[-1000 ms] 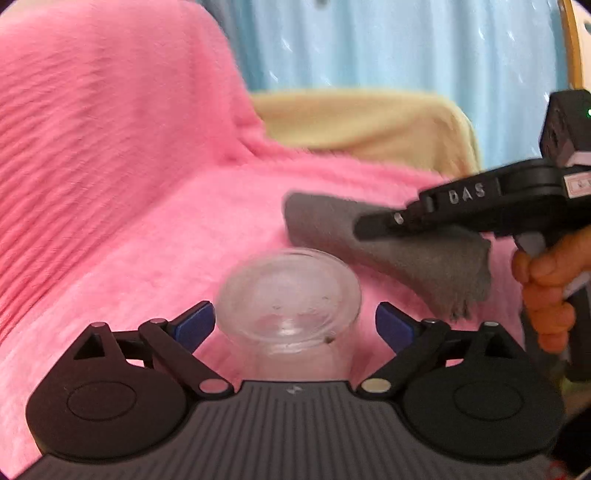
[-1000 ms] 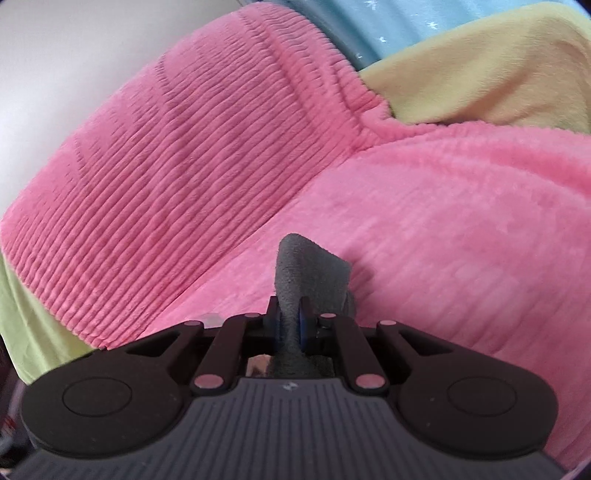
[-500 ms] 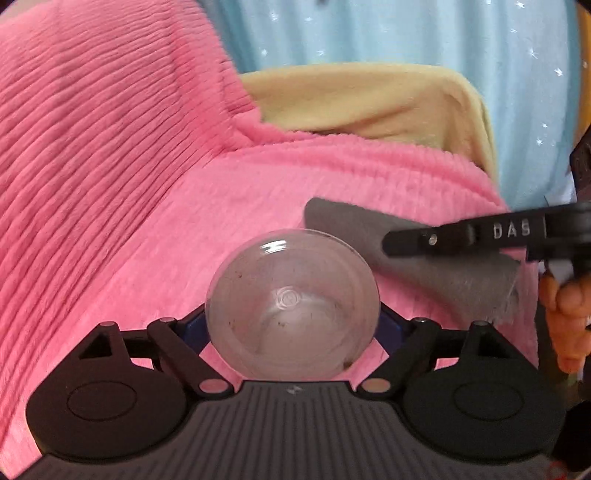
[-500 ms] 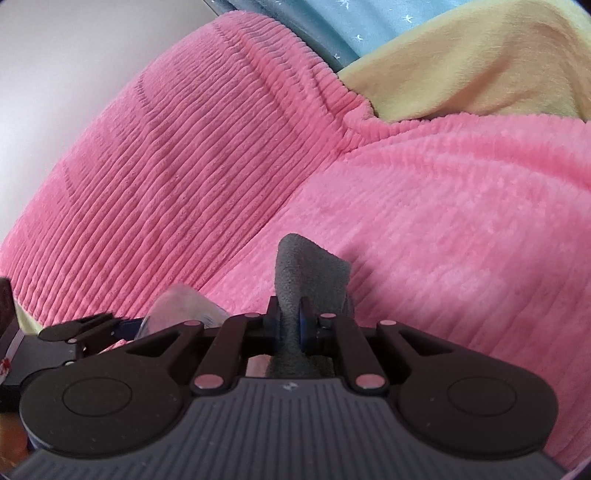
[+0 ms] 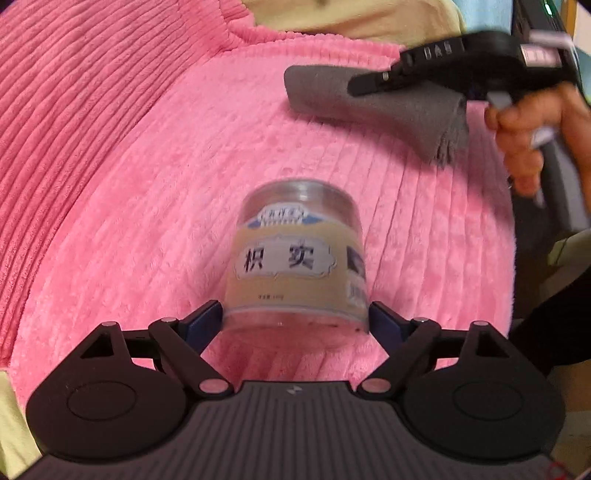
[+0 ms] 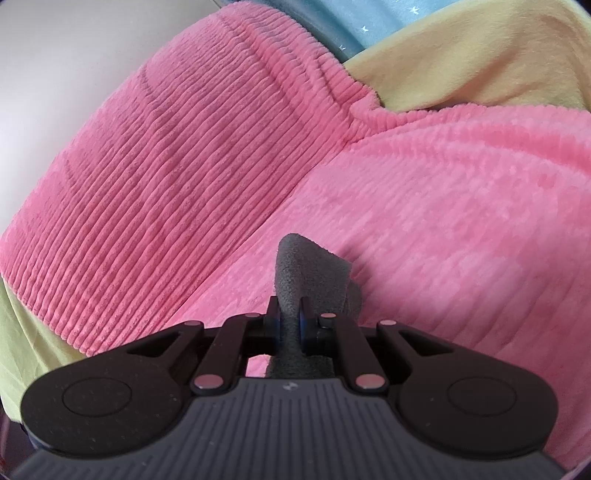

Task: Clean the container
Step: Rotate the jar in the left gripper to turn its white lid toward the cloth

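Note:
A clear plastic jar [image 5: 299,258] with a tan label sits between the fingers of my left gripper [image 5: 295,321], its closed base pointing away from the camera. The blue pads [image 5: 207,317] press both sides of it near the open end. The jar hangs over the pink blanket [image 5: 147,184]. My right gripper [image 6: 290,319] is shut on a folded grey cloth [image 6: 306,273]. In the left wrist view the right gripper [image 5: 369,83] and the cloth [image 5: 399,107] are up and to the right of the jar, apart from it.
The pink ribbed blanket [image 6: 184,166] covers a sofa seat and backrest. A yellow cover [image 6: 480,62] and a blue curtain [image 6: 369,22] lie behind. A white wall [image 6: 74,55] is at the left. The person's hand [image 5: 528,129] holds the right gripper's handle.
My left gripper has tipped the jar, so I see its labelled side instead of its mouth. The right gripper with the cloth now sits higher and further right in the left view.

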Demonstrator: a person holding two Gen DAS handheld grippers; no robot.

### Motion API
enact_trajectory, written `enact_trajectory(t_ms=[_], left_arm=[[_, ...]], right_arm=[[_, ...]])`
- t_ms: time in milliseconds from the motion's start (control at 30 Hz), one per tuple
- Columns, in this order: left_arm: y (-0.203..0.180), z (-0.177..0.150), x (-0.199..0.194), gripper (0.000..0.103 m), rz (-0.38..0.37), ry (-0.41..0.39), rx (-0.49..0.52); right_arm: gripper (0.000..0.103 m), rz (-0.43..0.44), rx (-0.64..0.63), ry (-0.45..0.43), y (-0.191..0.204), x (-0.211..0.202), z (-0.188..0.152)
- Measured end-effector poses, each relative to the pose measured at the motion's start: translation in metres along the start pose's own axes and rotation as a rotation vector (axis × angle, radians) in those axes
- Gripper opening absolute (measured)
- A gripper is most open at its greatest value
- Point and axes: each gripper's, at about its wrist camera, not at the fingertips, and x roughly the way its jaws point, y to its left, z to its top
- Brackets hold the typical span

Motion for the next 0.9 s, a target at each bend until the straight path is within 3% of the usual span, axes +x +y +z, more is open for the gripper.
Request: enact_trajectory(t_ms=[300, 433, 500, 600, 733, 900], left_arm=[[-0.003, 0.065, 0.026, 0.088, -0.09, 0.145, 0.09], [-0.007, 0.076, 0.05, 0.086, -0.07, 0.245, 0.194], [-0.008, 0.076, 0.053, 0.086, -0.058, 0.253, 0.249], [-0.008, 0.074, 0.041, 0.086, -0.047, 0.175, 0.275], [-0.008, 0.064, 0.014, 0.086, -0.041, -0.006, 0.242], [-0.009, 0.044, 0.013, 0.085, -0.056, -0.134, 0.181]], right_arm=[[0.007, 0.002, 0.012, 0.004, -0.001, 0.002, 0.002], [0.007, 0.004, 0.022, 0.001, -0.004, 0.0, 0.004], [0.007, 0.005, 0.027, 0.0, -0.005, -0.001, 0.005], [0.007, 0.01, 0.035, -0.006, -0.007, -0.004, 0.007], [0.007, 0.015, 0.034, -0.012, -0.007, -0.005, 0.008], [0.007, 0.01, 0.023, -0.008, -0.006, -0.004, 0.007]])
